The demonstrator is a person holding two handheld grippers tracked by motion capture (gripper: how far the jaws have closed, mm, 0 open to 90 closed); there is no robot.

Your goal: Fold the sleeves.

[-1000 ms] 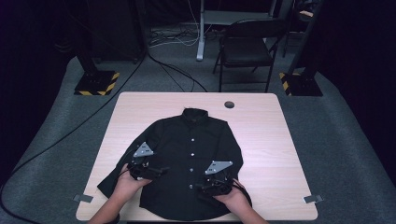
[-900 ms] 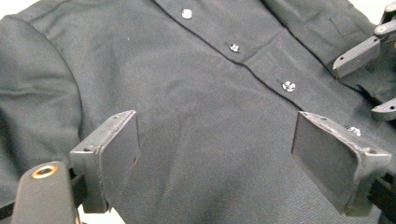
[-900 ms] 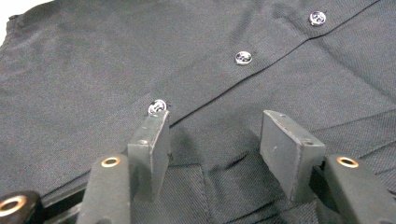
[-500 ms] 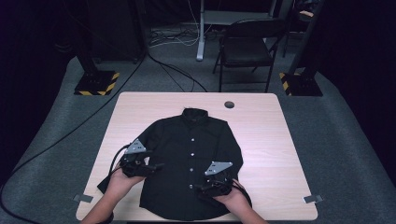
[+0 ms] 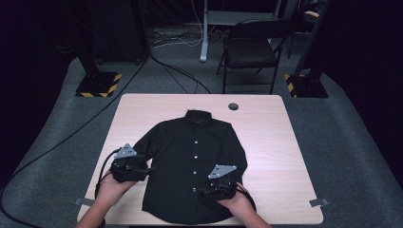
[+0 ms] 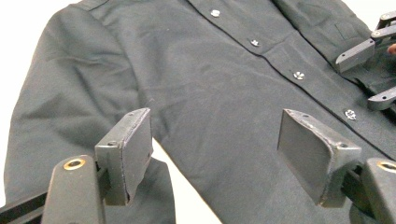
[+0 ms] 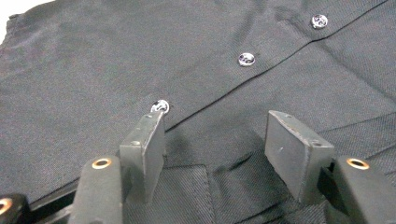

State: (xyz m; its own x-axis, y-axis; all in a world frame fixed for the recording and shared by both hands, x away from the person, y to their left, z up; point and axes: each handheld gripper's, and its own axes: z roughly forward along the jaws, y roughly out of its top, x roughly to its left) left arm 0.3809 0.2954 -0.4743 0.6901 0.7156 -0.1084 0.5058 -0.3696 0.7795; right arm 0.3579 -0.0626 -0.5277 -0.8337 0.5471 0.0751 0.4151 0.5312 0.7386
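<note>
A black button-up shirt lies flat on the light wooden table, collar toward the far edge. My left gripper hovers at the shirt's left side where sleeve meets body. Its jaws stand open above the cloth and have just been closing, with nothing pinched between them. My right gripper sits low on the shirt front, right of the buttons. Its jaws are open over the fabric beside a button and have just been opening, with no cloth pinched between the pads.
A round cable hole sits near the table's far edge. Tape marks flag the near corners. Behind the table stand a folding chair and two posts on striped bases. Cables run across the floor.
My left gripper has moved left, off the shirt's body toward the sleeve. The right gripper and the shirt have stayed where they were.
</note>
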